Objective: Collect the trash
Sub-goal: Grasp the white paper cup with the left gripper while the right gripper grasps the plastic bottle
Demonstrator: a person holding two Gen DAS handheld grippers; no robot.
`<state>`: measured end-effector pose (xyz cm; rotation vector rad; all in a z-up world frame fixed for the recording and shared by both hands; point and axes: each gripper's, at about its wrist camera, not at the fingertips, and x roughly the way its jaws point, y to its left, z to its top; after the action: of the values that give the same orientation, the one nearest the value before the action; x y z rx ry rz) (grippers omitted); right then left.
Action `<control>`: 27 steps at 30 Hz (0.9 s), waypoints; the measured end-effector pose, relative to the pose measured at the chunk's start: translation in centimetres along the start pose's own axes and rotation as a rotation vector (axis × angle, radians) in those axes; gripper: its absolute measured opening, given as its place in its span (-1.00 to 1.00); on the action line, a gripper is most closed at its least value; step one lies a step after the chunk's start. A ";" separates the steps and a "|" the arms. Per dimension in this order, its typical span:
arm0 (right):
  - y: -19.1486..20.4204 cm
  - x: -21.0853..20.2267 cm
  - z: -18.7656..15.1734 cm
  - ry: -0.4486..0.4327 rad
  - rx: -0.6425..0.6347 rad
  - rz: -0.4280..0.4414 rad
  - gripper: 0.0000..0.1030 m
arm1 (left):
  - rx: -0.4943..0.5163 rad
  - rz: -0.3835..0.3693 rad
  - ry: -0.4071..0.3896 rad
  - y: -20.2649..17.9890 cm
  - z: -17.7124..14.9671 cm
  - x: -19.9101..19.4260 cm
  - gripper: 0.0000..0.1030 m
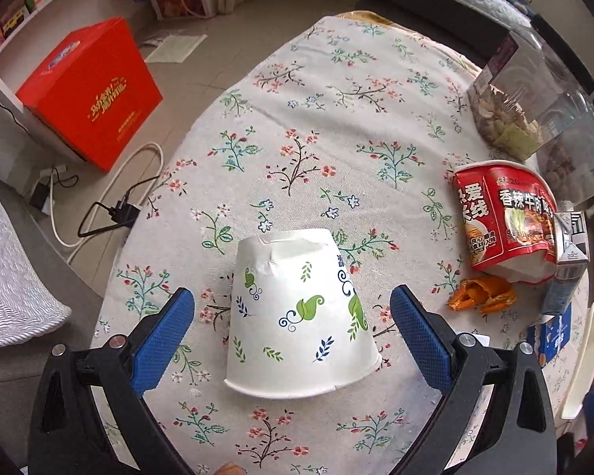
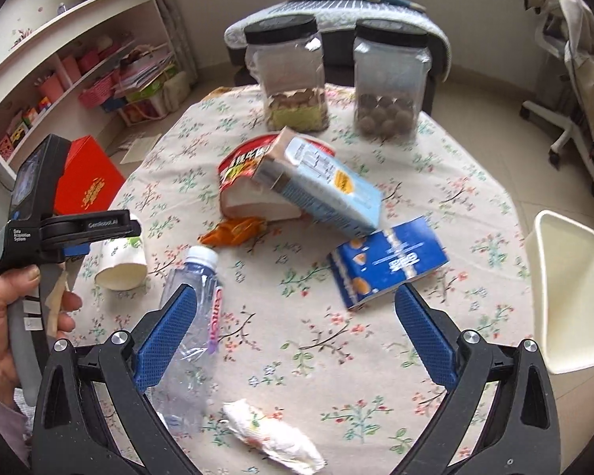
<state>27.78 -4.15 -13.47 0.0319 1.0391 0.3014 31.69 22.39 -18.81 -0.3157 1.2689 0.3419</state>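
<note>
With its jaws spread wide, the left gripper (image 1: 293, 318) straddles the tipped paper cup (image 1: 299, 312) lying between its fingers, so the pickup step seems under way, next calling for a squeeze onto the cup's sides.

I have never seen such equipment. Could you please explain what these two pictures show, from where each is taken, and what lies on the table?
A person holds hand-held tongs in each hand; each carries a camera looking along its blue-padded fingers.

The left view shows the open left tongs around a white paper cup with leaf print lying on its side, not yet gripped.

The right view shows the open right tongs, holding nothing, above the floral tablecloth. There lie a clear plastic bottle, a crumpled white tissue, a blue cardboard box, a pale blue carton, a red noodle bowl and an orange wrapper. A cream bin stands at the right.
</note>
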 end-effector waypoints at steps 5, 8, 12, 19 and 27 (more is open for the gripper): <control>2.5 3.4 -0.9 0.134 0.020 0.085 0.87 | -0.046 -0.061 0.057 1.2 0.3 1.6 0.86; 3.6 5.0 -1.3 0.178 0.022 0.104 0.87 | -0.024 -0.113 0.080 1.2 0.3 2.1 0.36; 5.2 6.9 -1.7 0.223 0.017 0.110 0.87 | 0.030 -0.125 0.046 0.6 0.2 1.0 0.27; 6.7 9.5 -1.7 0.274 0.040 0.142 0.86 | 0.087 -0.140 -0.096 0.2 0.4 -4.0 0.27; 6.9 9.9 -1.0 0.238 0.011 0.129 0.12 | 0.135 -0.124 -0.178 -0.3 0.2 -6.3 0.27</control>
<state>30.01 4.94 -21.17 0.0743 1.2771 0.4239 30.37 21.70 -12.67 -0.2415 1.0860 0.1732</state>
